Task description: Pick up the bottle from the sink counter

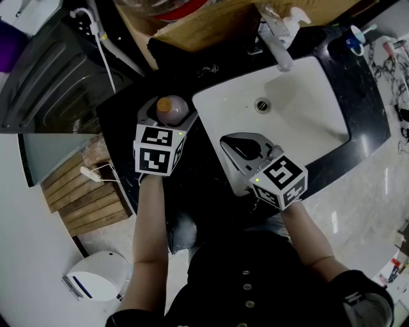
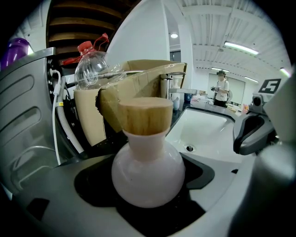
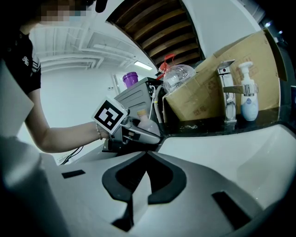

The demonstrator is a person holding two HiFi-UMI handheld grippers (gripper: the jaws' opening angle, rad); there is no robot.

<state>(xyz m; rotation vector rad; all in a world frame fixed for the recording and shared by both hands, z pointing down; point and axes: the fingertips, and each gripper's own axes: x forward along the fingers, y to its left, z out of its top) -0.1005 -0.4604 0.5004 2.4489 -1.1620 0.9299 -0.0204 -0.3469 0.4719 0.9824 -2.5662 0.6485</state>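
A round, pale pink bottle with a wooden cap sits between the jaws of my left gripper, which is shut on its belly. In the head view the bottle and the left gripper are over the black counter, just left of the white sink. Whether the bottle touches the counter is hidden. My right gripper hovers at the sink's front left corner, jaws shut with nothing in them. The right gripper view shows the left gripper with the bottle.
Behind the sink stand a chrome faucet, a soap dispenser and a cardboard box. A clear plastic bottle with a red cap lies on the box. A grey appliance is at the left.
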